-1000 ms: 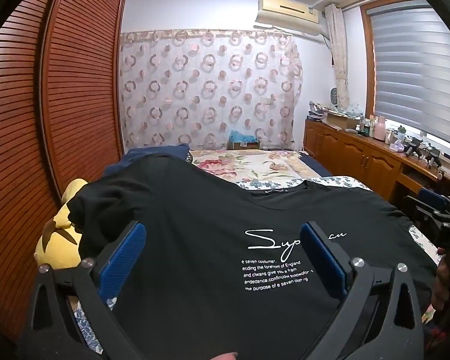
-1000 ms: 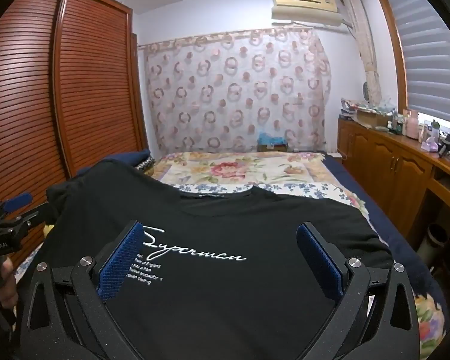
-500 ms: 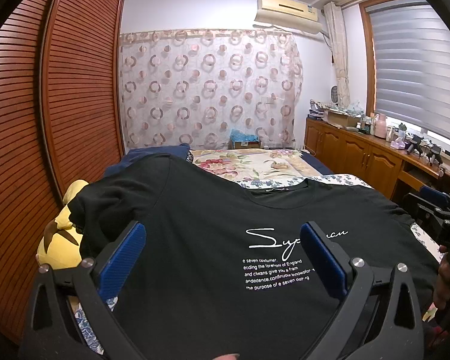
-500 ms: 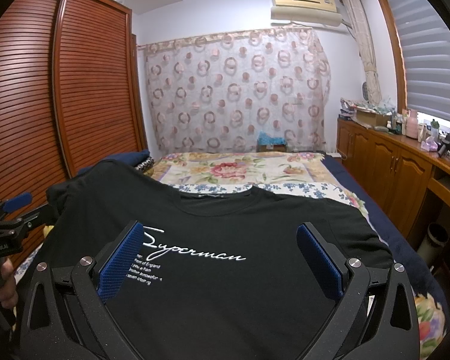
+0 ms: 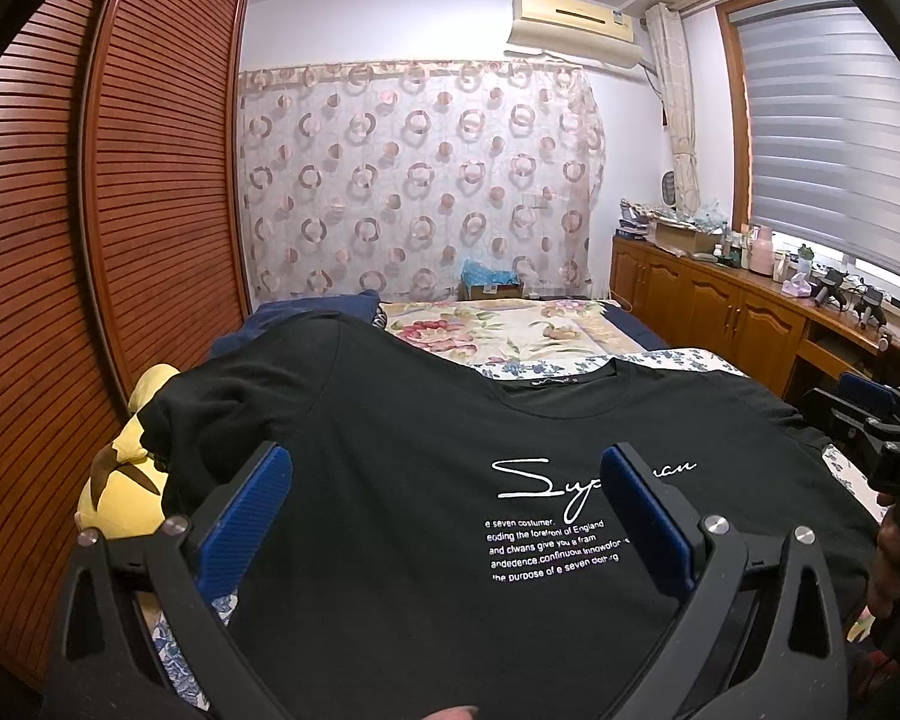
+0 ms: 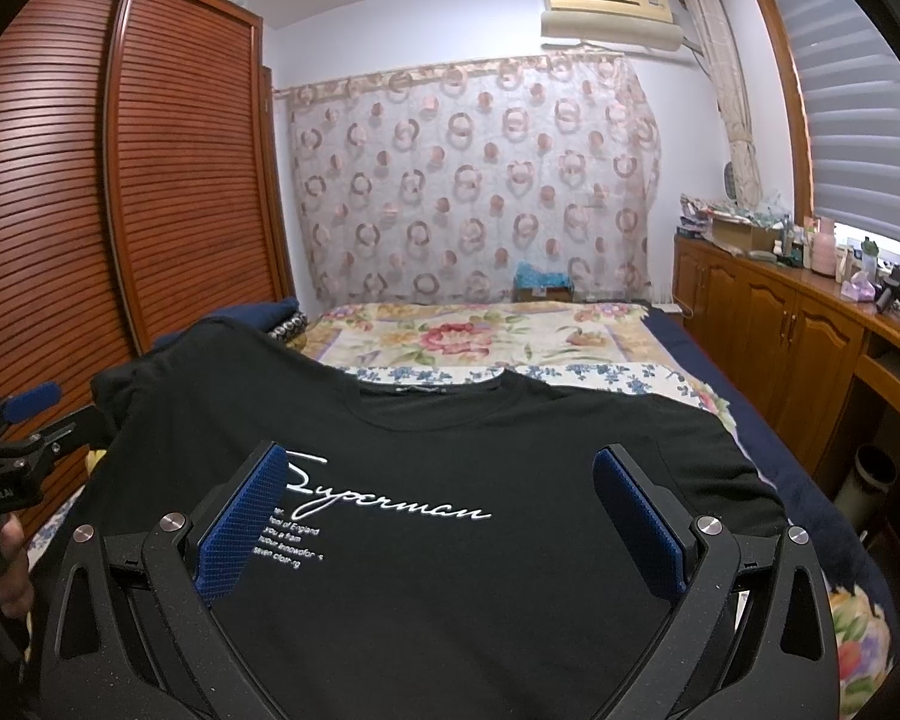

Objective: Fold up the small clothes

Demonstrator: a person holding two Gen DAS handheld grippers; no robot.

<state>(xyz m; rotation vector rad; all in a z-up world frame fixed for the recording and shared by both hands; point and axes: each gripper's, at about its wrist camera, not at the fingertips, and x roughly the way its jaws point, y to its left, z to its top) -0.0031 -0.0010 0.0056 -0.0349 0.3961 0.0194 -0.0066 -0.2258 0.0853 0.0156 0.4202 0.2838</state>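
At the far left stands a brown louvred wooden wardrobe [image 5: 90, 210], and near it a yellow plush toy [image 5: 129, 480] lies half under the left sleeve of the black short-sleeved cotton T-shirt with white script print [image 5: 426, 480]. The T-shirt is spread flat, front side up, on the bed with a floral cover [image 5: 510, 330]. Its collar points to the far end and its hem comes toward the near edge, so its long axis runs from near to far.

The left tongs [image 5: 444, 516] hang over the left half of the shirt, their blue pads wide apart and holding nothing. The right tongs [image 6: 438, 516] hang over the middle and right part, also wide apart and empty. The left sleeve is nearer to the left tongs and the right sleeve to the right tongs, so I think each side will be folded inward by its own tongs. No fold is made yet.
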